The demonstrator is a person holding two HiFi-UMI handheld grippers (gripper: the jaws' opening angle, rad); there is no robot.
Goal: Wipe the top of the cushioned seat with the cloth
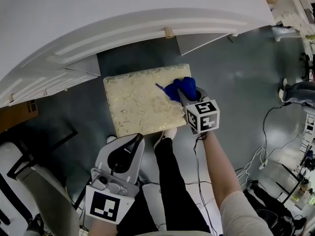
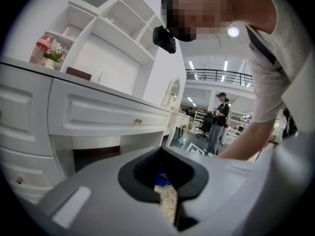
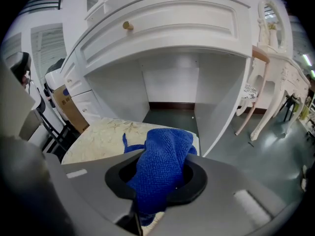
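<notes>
Blue cloth on the seat's far right corner, pinched by the right gripper

The right gripper (image 1: 183, 95) is clenched on the bunched blue cloth (image 1: 177, 88), which rests on the cream patterned top of the cushioned seat (image 1: 138, 104) near its right edge. The seat stands on the grey floor (image 1: 236, 82) before a white dressing table (image 1: 123, 18). The left gripper (image 1: 137, 137) hangs just beside the seat's near edge, its jaws closed together on nothing.

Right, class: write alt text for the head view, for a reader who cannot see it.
The right gripper holds a blue cloth on the far right corner of a cream cushioned seat. The left gripper hangs shut and empty by the seat's near edge.
</notes>
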